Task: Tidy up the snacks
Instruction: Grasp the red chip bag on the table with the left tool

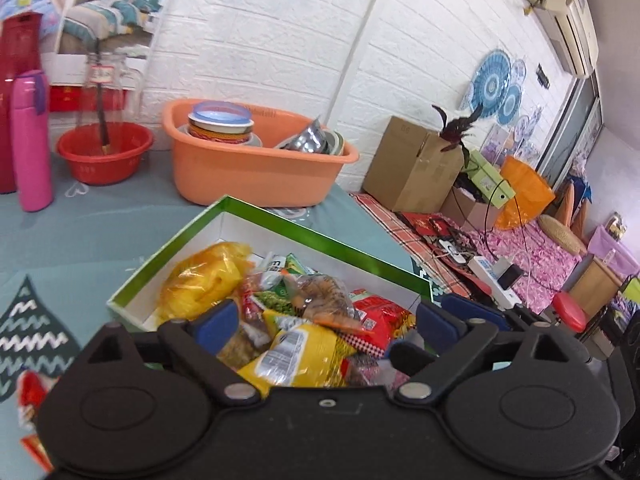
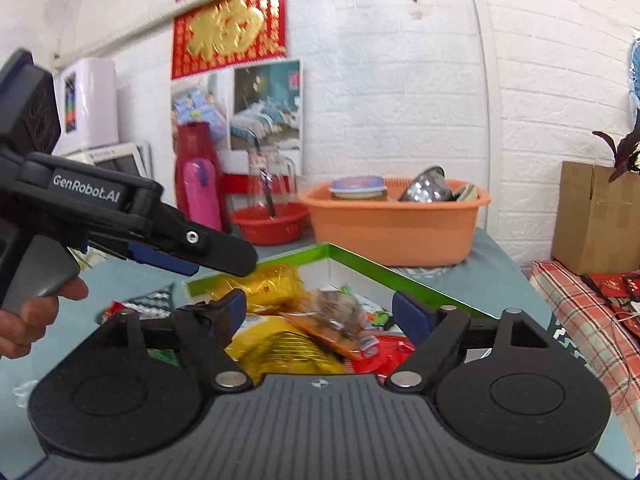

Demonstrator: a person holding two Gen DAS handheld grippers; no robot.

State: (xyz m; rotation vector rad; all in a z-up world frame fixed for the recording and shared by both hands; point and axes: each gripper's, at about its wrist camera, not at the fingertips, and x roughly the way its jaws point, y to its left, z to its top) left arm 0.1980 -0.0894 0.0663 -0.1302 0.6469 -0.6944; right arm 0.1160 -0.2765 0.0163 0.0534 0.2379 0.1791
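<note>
A green-rimmed white box [image 1: 280, 226] sits on the teal table, full of snack packets: a yellow bag [image 1: 204, 276], a clear bag of brown snacks [image 1: 324, 296], a red packet [image 1: 380, 312] and a yellow packet [image 1: 296, 356]. My left gripper [image 1: 324, 320] is open and empty over the near side of the box. My right gripper [image 2: 320, 312] is open and empty above the same box [image 2: 360, 262], with the brown snack bag [image 2: 336, 308] between its fingers' line. The left gripper [image 2: 228, 260] shows from the side in the right wrist view, over the box's left rim.
An orange basin [image 1: 248, 172] with bowls stands behind the box, a red bowl [image 1: 104, 156] and pink bottle [image 1: 32, 140] to its left. A red snack packet [image 1: 30, 396] lies on the table at near left. A cardboard box [image 1: 412, 164] and a power strip [image 1: 492, 276] are at right.
</note>
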